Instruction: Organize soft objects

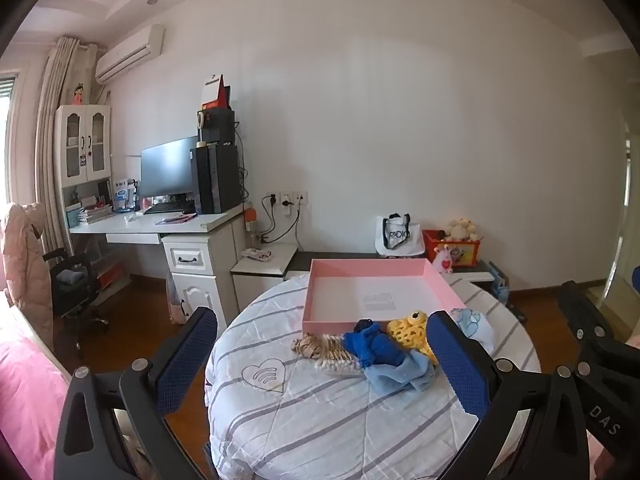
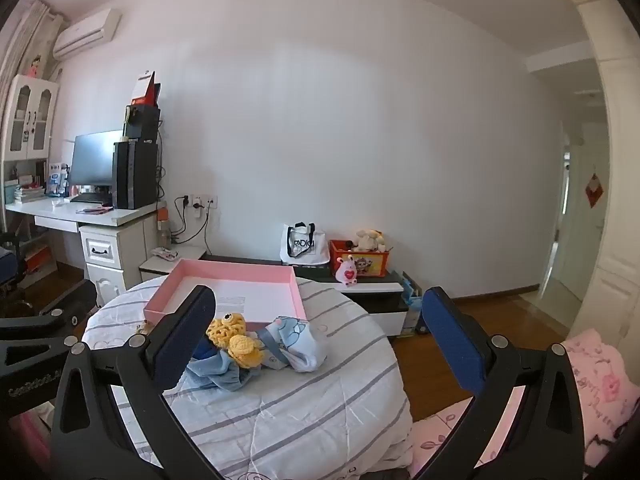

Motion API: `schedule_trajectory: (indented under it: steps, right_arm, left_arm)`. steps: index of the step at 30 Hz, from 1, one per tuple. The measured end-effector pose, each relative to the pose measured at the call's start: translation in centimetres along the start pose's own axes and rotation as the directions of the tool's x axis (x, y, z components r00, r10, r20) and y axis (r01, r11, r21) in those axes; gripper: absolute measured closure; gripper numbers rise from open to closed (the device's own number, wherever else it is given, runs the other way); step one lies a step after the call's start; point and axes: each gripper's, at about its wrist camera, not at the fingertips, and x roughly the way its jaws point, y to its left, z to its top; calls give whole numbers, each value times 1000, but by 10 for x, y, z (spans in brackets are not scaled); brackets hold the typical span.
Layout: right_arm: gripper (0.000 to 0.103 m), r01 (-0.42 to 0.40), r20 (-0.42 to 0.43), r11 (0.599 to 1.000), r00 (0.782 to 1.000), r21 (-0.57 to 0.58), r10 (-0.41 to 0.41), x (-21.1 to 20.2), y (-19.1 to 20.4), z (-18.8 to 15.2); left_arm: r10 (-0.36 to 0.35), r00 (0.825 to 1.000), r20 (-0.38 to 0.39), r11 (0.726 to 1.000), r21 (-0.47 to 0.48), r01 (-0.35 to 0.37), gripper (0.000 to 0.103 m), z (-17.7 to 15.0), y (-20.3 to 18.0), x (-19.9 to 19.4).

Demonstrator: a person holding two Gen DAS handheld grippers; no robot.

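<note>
Both hand-held grippers, left [image 1: 322, 354] and right [image 2: 320, 338], were spread wide and empty over soft toys [image 1: 370, 346] beside the pink tray [image 1: 360, 268].

Counts, both views:
- 1 pink tray [image 1: 372, 268] on the quilt-covered round surface [image 1: 320, 408]
- 5 soft items in front of it: 1 tiger-striped piece [image 1: 310, 346], 1 dark blue knit [image 1: 372, 346], 1 yellow crochet toy [image 1: 410, 328], 1 pale blue cloth [image 1: 404, 372], 1 light blue printed cloth [image 2: 298, 340]
- 2 tongs [image 1: 322, 354] [image 2: 316, 334], both wide open, nothing between the fingers
- Background: 1 monitor [image 1: 168, 168], 1 PC tower [image 1: 216, 178], 1 tote bag [image 1: 396, 234], 1 red box [image 1: 452, 248]
</note>
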Motion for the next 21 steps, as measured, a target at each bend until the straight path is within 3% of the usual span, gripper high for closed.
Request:
schedule_trajectory:
  steps: [6,8,21]
  right_arm:
    - [0,5,-2,1000,1000,-2,-5,0,-1,0]
    - [0,5,-5,1000,1000,-6,-5,1,-1,0]
    - [0,17,5,1000,1000,15,-17,0,-3,-1]
  left_arm:
    - [3,1000,2,1000,10,-3,0,-4,-1,-8]
    - [11,999,-33,1000,14,-11,0,1,0,3]
    - [9,1000,-22,1000,-1,-9,1,-1,0,2]
